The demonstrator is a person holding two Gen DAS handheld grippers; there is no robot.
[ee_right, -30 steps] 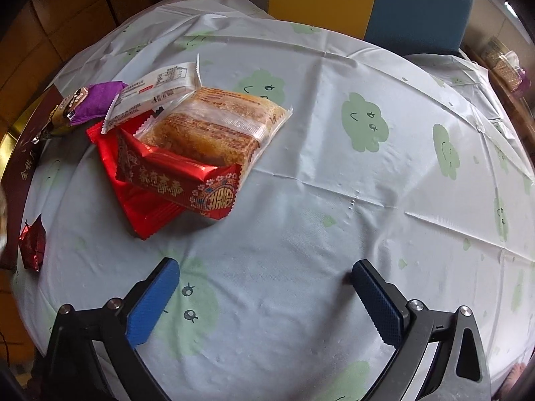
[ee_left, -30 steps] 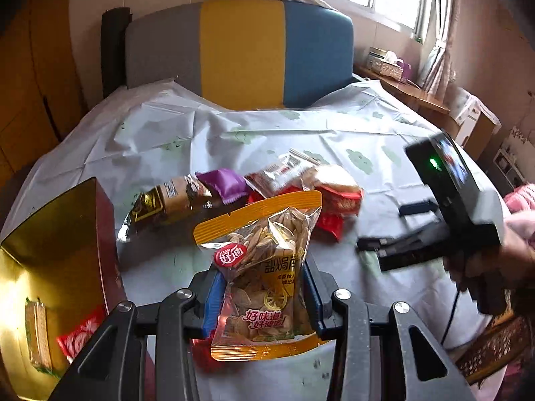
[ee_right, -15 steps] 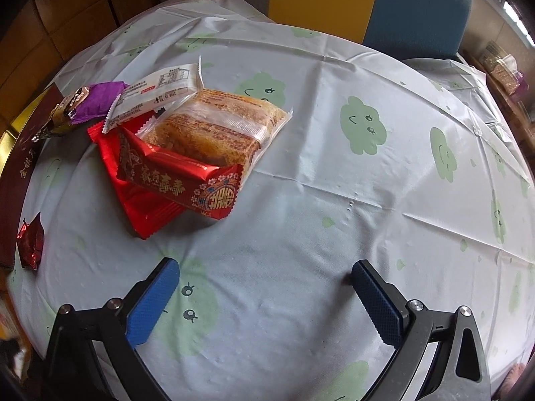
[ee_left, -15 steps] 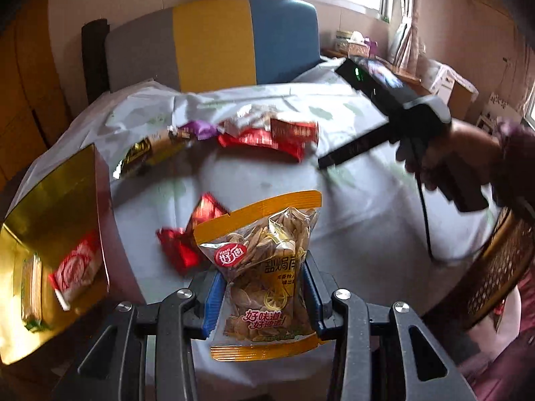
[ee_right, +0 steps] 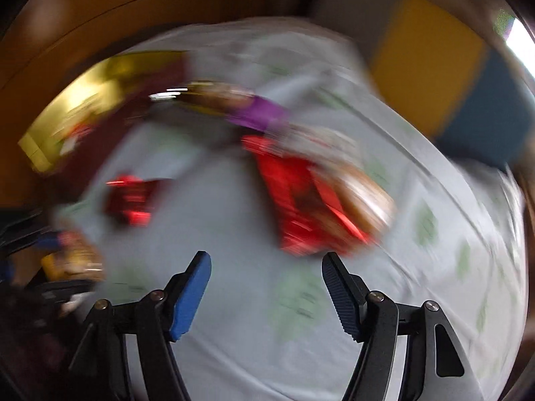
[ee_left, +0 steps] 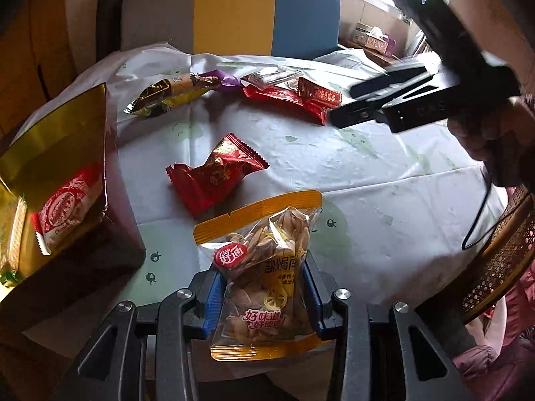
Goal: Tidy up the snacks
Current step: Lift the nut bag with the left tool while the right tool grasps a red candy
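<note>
Left gripper clamped; right gripper jaws closing, empty.

Table, left wrist view, clock directions from its middle:
- box at nine o'clock, on the edge; a packet in it
- wrapped sweet near centre
- packet pile at twelve
- chair behind

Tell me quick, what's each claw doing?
Left gripper: shut on the orange-edged snack bag.
Right gripper: closing, with nothing between its jaws.
</note>
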